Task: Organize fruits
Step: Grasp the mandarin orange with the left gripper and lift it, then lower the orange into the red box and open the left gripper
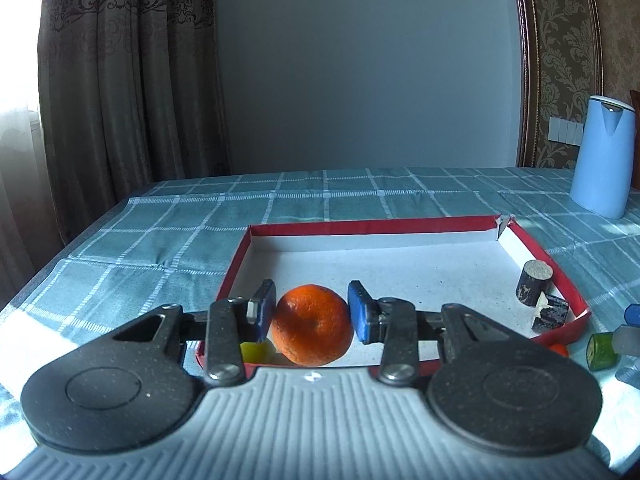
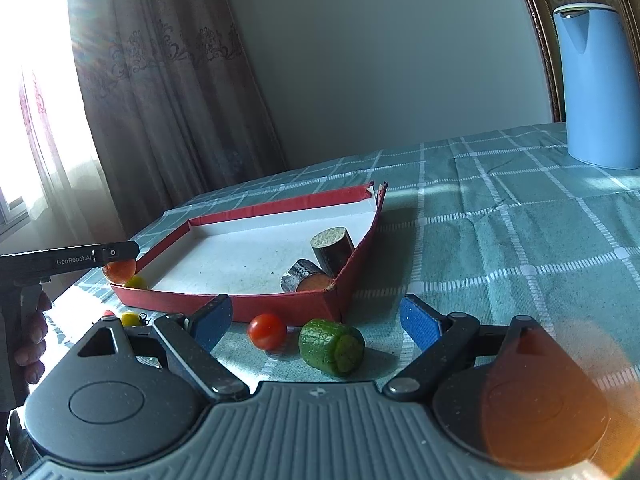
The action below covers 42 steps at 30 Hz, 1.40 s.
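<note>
My left gripper [image 1: 312,314] is shut on an orange mandarin [image 1: 312,325] and holds it over the near left corner of a shallow red box [image 1: 236,264] with a white floor. A small yellow fruit [image 1: 254,352] lies in that corner below it. From the right wrist view the mandarin [image 2: 120,270] sits in the left gripper at the box's left corner [image 2: 132,290]. My right gripper [image 2: 316,318] is open over the tablecloth, with a red cherry tomato [image 2: 267,331] and a green cucumber chunk [image 2: 331,348] between its fingers.
Two dark cut cylinders [image 2: 334,248] [image 2: 306,276] lie in the box's right corner. A small yellow tomato [image 2: 130,319] sits on the cloth near the box front. A light blue kettle [image 2: 596,84] stands at the back right. The table edge runs along the left, by the curtain.
</note>
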Motion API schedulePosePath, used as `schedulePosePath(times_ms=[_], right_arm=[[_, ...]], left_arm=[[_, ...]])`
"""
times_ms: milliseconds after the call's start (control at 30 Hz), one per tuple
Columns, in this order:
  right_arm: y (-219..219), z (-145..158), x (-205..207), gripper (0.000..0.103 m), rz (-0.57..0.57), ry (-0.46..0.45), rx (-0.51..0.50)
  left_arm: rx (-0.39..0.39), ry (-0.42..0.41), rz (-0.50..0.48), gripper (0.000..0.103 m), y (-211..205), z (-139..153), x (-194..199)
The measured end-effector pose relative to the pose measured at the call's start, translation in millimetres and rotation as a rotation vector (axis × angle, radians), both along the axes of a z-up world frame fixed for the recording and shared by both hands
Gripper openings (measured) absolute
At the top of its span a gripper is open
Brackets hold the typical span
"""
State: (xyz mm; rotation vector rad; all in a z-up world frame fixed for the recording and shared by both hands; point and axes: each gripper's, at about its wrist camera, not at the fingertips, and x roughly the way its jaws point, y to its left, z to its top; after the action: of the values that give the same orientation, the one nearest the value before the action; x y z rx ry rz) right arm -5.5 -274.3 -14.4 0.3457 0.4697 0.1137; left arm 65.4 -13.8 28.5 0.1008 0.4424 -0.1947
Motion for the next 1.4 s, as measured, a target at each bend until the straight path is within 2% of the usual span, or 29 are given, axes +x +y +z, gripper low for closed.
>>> schedulePosePath(times_ms=[433,633,800,900,967,1033,1100,1133,1167,1400], right_arm=[[1,0,0,0.091,0.004,0.003,-0.002],[1,0,0,0.092,0.004,0.005,-0.001],[1,0,0,0.094,0.004,0.008,0.001],[1,-1,2,0.094,0.002,0.016,0.003],[-1,-1,2,0.094,0.000,0.018,0.008],[-1,-2,3,0.095,-0.002,0.021,0.012],[-2,-2,2,0.095,-0.003,0.020,0.015],[-2,-3,2,0.095,-0.004,0.018,0.018],[-3,-3,2,0.095,-0.005,0.018,0.020],[-5,-2,-2,0.095,-0.014,-0.007,0.044]], left_arm=[[0.052,0.086,0.057,0.037,-11,-30,23],[0.060,0.074,0.058,0.038,-12,-32,22],[0.050,0.067,0.057,0.044,-11,-30,17],[0.039,0.049,0.058,0.053,-9,-27,10],[0.033,0.031,0.061,0.067,-7,-23,3],[0.026,0.002,0.065,0.077,-3,-18,-7],[0.017,-0.014,0.070,0.079,3,-14,-15],[0.012,-0.014,0.079,0.083,7,-13,-19],[0.007,-0.014,0.095,0.090,12,-11,-22],[-0.035,-0.065,0.211,0.100,56,-9,-48]])
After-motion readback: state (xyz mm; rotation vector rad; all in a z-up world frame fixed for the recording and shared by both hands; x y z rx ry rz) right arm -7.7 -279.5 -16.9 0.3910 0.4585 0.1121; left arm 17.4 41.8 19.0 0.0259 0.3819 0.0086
